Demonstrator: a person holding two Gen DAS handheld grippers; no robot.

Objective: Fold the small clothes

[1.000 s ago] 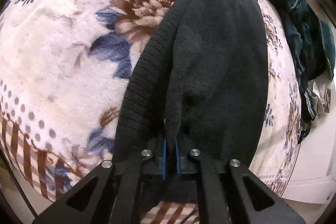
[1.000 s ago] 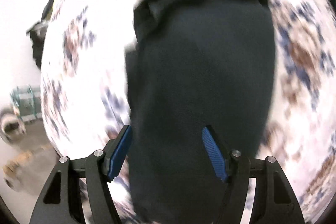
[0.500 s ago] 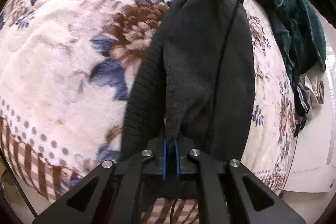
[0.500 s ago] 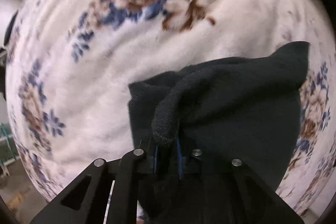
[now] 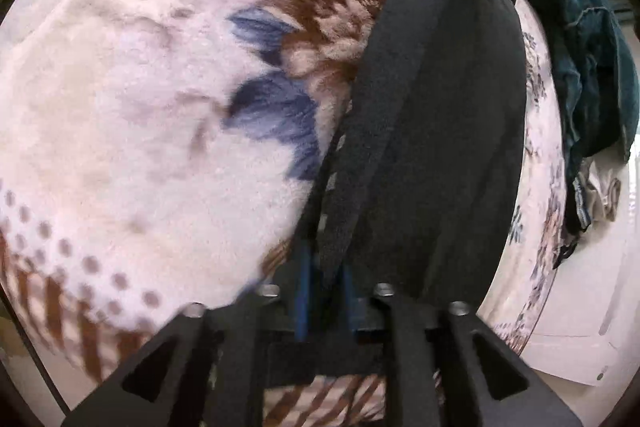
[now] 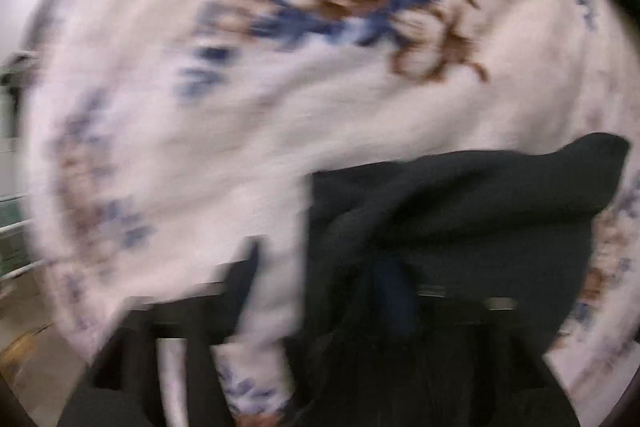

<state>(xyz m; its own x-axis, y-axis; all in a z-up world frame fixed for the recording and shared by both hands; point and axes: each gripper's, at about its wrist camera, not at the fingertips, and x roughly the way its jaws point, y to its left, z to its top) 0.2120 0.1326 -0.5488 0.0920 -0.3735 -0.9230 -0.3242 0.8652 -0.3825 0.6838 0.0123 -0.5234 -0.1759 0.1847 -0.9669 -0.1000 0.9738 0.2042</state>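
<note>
The black knit garment (image 5: 440, 115) is lying stretched out on the floral fleece blanket (image 5: 140, 107), close to the blanket's right edge. Left gripper (image 5: 324, 291) is letting go, jaws spreading with the ribbed hem loose between the blue pads (image 5: 301, 291). Only the left view catches the teal clothes pile (image 5: 592, 67) past that edge. Right view's super blurry: right gripper (image 6: 320, 307) jaws are opening, and the garment (image 6: 460, 211) sits bunched over one finger.
</note>
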